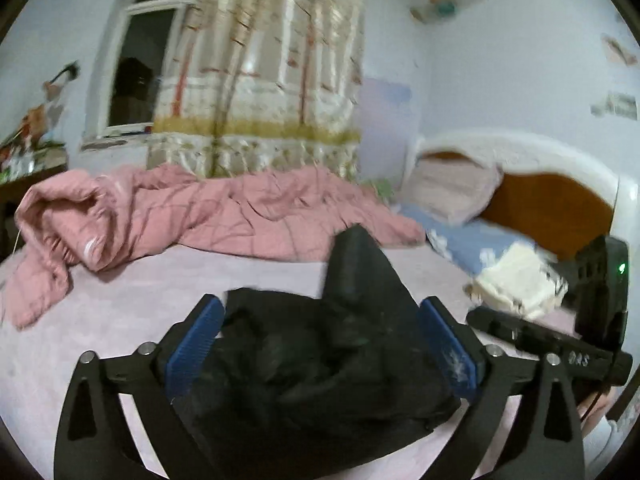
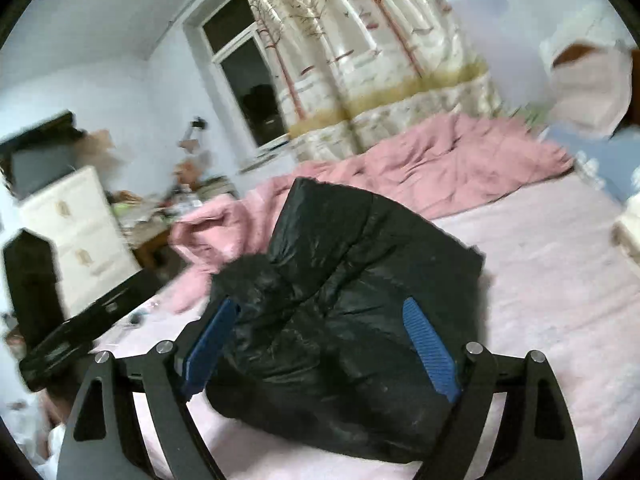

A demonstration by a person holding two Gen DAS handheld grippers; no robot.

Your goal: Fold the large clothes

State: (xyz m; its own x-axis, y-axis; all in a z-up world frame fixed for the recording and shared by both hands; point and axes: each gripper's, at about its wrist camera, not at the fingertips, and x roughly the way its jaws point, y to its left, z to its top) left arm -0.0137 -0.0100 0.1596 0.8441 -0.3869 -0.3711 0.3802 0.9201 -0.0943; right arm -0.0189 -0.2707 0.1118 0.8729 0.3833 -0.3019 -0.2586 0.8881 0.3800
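Black, shiny padded jacket (image 2: 352, 292) lies bunched on the pale pink bed (image 2: 560, 280), low centre in both views. Left gripper (image 1: 320, 344) and right gripper (image 2: 320, 356) hang over it, jaws spread wide, gripping nothing. Pink quilt (image 1: 224, 216) lies behind.

Bare sheet (image 2: 560, 280) right of the black jacket (image 2: 360, 280) looks passable; the pink quilt (image 1: 224, 212) blocks beyond.

Black jacket (image 2: 360, 280): slick, glossy quilted cloth, with a fuzzy fur-like trim. Pink quilt (image 1: 200, 216): soft matt cloth, creased. Headboard (image 1: 552, 204): polished wood. Curtain (image 1: 272, 60): satiny sheen noted. Gripper pads (image 2: 430, 348): ribbed blue, matt.
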